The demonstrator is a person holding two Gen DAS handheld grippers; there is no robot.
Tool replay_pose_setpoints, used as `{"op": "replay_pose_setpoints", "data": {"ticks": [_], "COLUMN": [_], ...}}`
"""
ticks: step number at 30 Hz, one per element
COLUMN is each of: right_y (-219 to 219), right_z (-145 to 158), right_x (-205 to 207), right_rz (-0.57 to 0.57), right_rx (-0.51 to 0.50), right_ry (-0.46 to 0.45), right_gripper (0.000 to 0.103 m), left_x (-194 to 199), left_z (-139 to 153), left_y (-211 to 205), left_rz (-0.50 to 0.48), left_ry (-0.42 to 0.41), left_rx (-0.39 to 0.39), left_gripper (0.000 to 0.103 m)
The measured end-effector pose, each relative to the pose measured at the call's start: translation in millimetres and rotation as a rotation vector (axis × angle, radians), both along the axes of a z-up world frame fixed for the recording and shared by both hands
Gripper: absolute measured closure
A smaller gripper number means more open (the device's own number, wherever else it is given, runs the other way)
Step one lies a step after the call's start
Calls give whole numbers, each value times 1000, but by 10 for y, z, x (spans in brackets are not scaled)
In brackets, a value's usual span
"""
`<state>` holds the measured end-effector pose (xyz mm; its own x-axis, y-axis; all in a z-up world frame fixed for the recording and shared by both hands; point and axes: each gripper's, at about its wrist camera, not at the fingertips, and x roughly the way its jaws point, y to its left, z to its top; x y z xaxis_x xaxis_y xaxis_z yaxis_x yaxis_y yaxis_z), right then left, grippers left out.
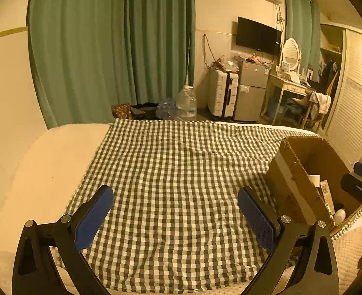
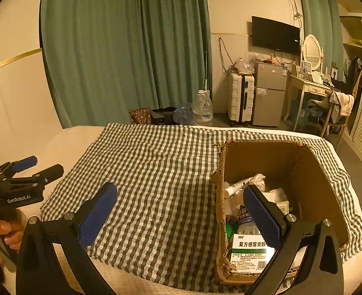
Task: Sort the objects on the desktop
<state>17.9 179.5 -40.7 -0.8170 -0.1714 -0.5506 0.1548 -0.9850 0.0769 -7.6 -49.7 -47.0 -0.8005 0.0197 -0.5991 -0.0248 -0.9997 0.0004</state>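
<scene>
We hold both grippers with jaws spread wide and empty: the left gripper (image 1: pixel 175 205) over bare cloth, the right gripper (image 2: pixel 180 201) straddling the near left wall of the torn brown cardboard box (image 2: pixel 311 172). The sorted items, including a white-and-green medicine carton (image 2: pixel 248 255) and a white tube (image 2: pixel 237 186), already lie inside the box. The green-and-white checked cloth (image 1: pixel 176 159) shows no loose object. We judge 1 risk: the right finger could snag the ragged rim and tip the box toward the bed edge.
</scene>
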Motion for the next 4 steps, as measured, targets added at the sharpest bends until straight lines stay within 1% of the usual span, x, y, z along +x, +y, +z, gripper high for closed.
{"op": "replay_pose_setpoints", "data": {"ticks": [4], "right_y": [25], "right_z": [-10], "right_x": [-8], "right_rz": [-6], "right_rx": [-15], "right_ry": [-10], "right_gripper": [0], "left_x": [-24], "left_z": [-27], "left_y": [11], "left_rz": [-5], "left_ry": [-13], "left_rx": [-6], "left_gripper": [0]}}
